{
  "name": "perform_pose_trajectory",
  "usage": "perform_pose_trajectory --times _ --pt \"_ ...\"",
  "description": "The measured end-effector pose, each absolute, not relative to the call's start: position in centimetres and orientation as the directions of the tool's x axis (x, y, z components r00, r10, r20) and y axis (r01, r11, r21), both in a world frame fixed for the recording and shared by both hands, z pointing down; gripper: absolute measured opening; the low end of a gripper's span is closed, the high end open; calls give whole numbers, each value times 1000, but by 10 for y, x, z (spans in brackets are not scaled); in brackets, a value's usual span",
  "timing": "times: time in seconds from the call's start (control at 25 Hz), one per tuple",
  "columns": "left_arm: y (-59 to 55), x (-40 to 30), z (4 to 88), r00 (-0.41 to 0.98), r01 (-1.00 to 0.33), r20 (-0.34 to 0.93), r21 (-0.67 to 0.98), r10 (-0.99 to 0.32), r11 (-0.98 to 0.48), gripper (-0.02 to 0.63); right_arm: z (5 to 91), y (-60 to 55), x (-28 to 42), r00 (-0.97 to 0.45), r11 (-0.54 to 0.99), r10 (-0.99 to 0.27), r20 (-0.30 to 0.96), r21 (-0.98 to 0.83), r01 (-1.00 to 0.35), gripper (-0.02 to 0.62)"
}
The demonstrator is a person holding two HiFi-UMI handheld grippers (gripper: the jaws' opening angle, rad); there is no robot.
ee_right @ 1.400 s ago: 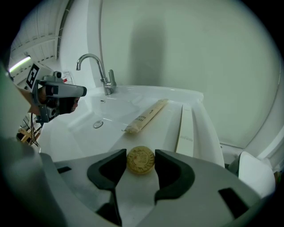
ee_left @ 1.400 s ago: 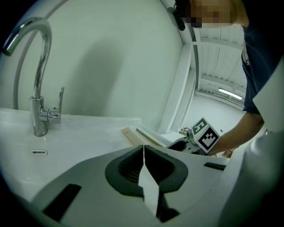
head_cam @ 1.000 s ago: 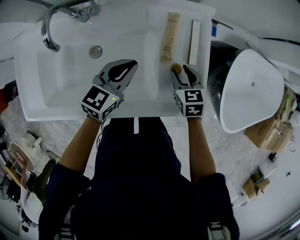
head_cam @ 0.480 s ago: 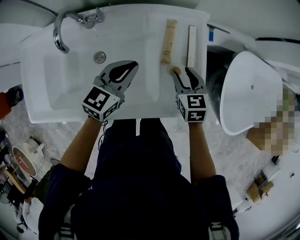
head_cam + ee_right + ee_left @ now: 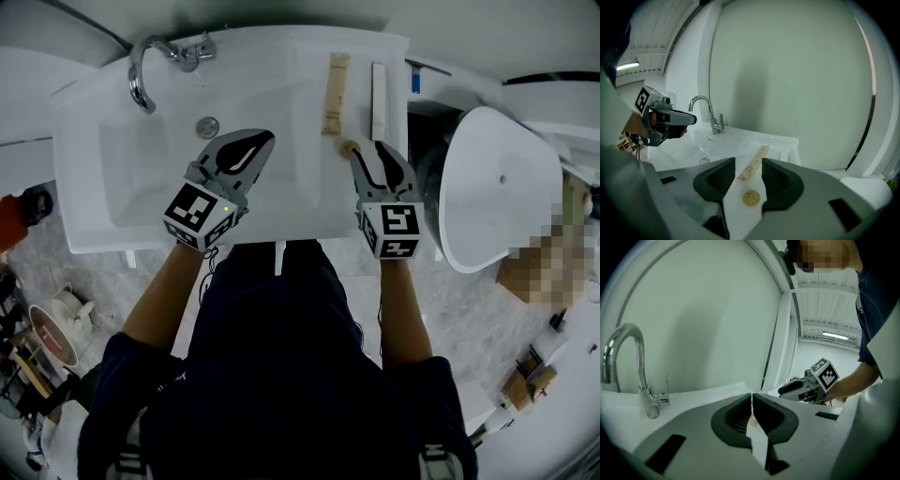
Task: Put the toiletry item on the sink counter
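A small round tan toiletry item [image 5: 751, 197] stands on the white sink counter [image 5: 291, 103] right of the basin. My right gripper [image 5: 748, 164] sits around it, jaws closing, and the pads do not touch it. In the head view the item [image 5: 351, 147] shows by the left fingertip of the right gripper [image 5: 373, 150]. Behind it lie a tan tube [image 5: 335, 81] and a white bar [image 5: 378, 88]. My left gripper [image 5: 265, 138] hovers over the basin's right side, shut on nothing [image 5: 752, 397].
A chrome faucet [image 5: 150, 61] stands at the basin's far left with the drain [image 5: 207, 126] near it. A white toilet lid [image 5: 497, 187] sits right of the sink. Clutter lies on the floor at the left [image 5: 47, 328]. A wall rises just behind the counter.
The head view has shifted, so the sink sits lower and more to the right in the picture. Both grippers and the items keep their places on the sink.
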State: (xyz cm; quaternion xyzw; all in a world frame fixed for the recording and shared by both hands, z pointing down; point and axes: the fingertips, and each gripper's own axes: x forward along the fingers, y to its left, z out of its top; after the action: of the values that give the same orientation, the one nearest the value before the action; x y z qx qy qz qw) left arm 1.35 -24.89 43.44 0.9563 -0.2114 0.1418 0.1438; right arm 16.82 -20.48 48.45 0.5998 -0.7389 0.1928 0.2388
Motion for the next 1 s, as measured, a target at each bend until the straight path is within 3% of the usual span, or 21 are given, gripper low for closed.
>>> perform_pose_trajectory --times 1.0 --pt "-241 1 361 914 -383 209 168 -347 -908 34 380 -197 142 -124 150 -906 404 31 -988 155"
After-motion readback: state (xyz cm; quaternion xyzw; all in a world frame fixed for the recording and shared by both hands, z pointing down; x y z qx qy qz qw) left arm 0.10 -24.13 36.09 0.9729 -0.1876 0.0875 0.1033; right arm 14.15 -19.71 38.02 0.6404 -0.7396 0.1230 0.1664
